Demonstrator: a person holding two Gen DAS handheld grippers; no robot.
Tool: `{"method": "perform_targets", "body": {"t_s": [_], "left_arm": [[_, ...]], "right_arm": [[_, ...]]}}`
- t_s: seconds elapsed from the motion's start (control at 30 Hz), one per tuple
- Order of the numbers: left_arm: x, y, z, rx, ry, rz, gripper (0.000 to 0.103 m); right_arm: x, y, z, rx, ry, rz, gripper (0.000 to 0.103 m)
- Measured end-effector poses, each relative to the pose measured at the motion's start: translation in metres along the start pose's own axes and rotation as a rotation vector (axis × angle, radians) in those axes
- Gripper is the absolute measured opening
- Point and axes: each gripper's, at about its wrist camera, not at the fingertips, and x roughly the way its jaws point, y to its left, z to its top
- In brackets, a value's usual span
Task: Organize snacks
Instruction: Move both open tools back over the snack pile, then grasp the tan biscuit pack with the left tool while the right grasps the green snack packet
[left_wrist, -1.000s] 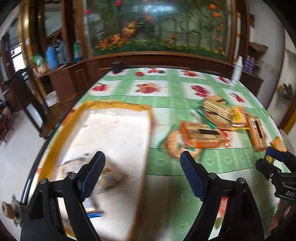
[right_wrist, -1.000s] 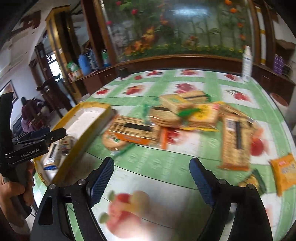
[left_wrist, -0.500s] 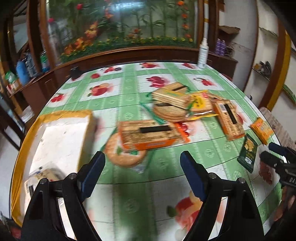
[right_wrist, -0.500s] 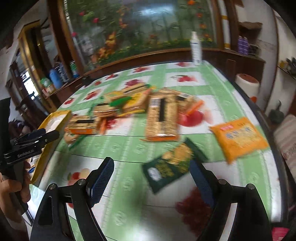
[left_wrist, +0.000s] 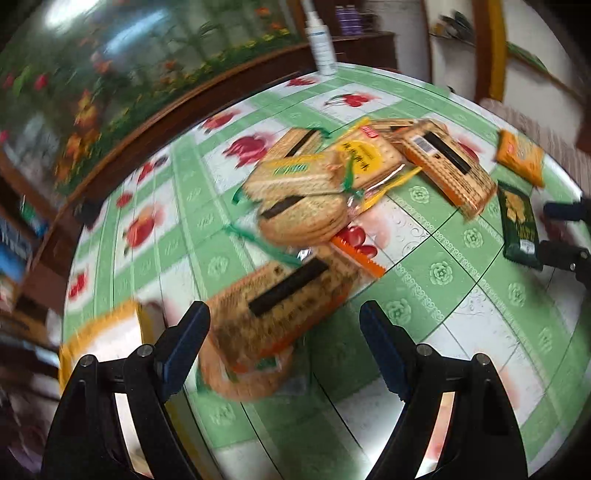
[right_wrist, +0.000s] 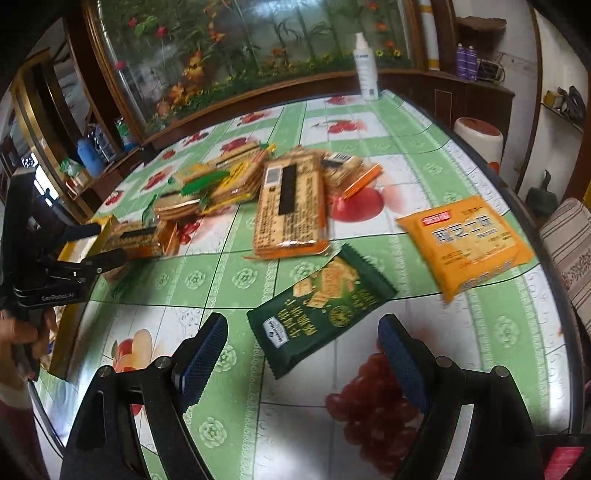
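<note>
Yellow tray (contents blurred) sits beside cracker packs.

Left gripper over the snacks
Jaws apart, empty; blurred cracker pack between them, dark green packet at three o'clock.

left wrist: close, angled down over worktop | right wrist: same, nearer right edge | shared: snack pile
</note>
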Motion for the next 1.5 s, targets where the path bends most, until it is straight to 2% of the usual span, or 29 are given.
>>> {"method": "perform_targets", "body": {"t_s": [0.13, 0.2, 0.3, 0.4, 0.53, 0.7, 0.8, 0.83, 0.93, 0.97, 1.03, 1.17, 1.3, 1.4, 1.43, 1.47, 1.5], "left_arm": [[0.012, 0.0, 0.011, 0.057, 0.016, -0.01, 0.083], [0.022, 0.002, 0.015, 0.074, 0.052, -0.016, 0.083], [0.038, 0.004, 0.017, 0.081, 0.119, -0.066, 0.084], [0.047, 0.002, 0.015, 0.071, 0.159, -0.06, 0.089], [0.04, 0.002, 0.008, 0.005, 0.161, -0.092, 0.093], [0.027, -0.011, 0.0, -0.031, 0.18, -0.127, 0.093], [0.03, -0.011, 0.002, -0.101, 0.222, -0.221, 0.093], [0.032, -0.008, 0.003, -0.129, 0.224, -0.221, 0.093], [0.042, 0.007, 0.008, -0.182, 0.23, -0.096, 0.093], [0.046, 0.011, 0.008, -0.208, 0.233, -0.099, 0.093], [0.051, 0.015, 0.008, -0.251, 0.236, -0.155, 0.093], [0.055, 0.003, 0.01, -0.235, 0.227, -0.114, 0.093], [0.055, -0.003, 0.013, -0.278, 0.211, -0.165, 0.093], [0.052, -0.001, 0.01, -0.314, 0.187, -0.174, 0.083], [0.049, -0.001, 0.01, -0.323, 0.176, -0.166, 0.073], [0.046, 0.0, 0.009, -0.332, 0.171, -0.162, 0.067], [0.044, 0.0, 0.008, -0.341, 0.163, -0.16, 0.053]], "right_arm": [[0.012, 0.009, -0.001, -0.004, 0.038, -0.018, 0.086], [0.017, 0.011, -0.002, -0.005, 0.053, -0.02, 0.087], [0.021, 0.017, 0.0, -0.018, 0.06, -0.044, 0.091], [0.028, 0.022, 0.005, -0.021, 0.066, -0.047, 0.094], [0.036, 0.029, 0.012, -0.041, 0.069, -0.055, 0.096], [0.048, 0.036, 0.02, -0.064, 0.068, -0.081, 0.096], [0.052, 0.038, 0.022, -0.075, 0.062, -0.102, 0.096], [0.052, 0.039, 0.023, -0.082, 0.061, -0.107, 0.096], [0.051, 0.038, 0.021, -0.094, 0.057, -0.118, 0.096], [0.05, 0.036, 0.02, -0.095, 0.058, -0.121, 0.096], [0.049, 0.033, 0.02, -0.088, 0.055, -0.119, 0.096], [0.049, 0.028, 0.021, -0.078, 0.043, -0.127, 0.096], [0.05, 0.03, 0.021, -0.097, 0.043, -0.146, 0.091], [0.049, 0.03, 0.02, -0.119, 0.041, -0.174, 0.079], [0.048, 0.029, 0.02, -0.123, 0.038, -0.178, 0.077], [0.047, 0.027, 0.02, -0.126, 0.034, -0.181, 0.068], [0.045, 0.026, 0.02, -0.127, 0.027, -0.184, 0.057]]}}
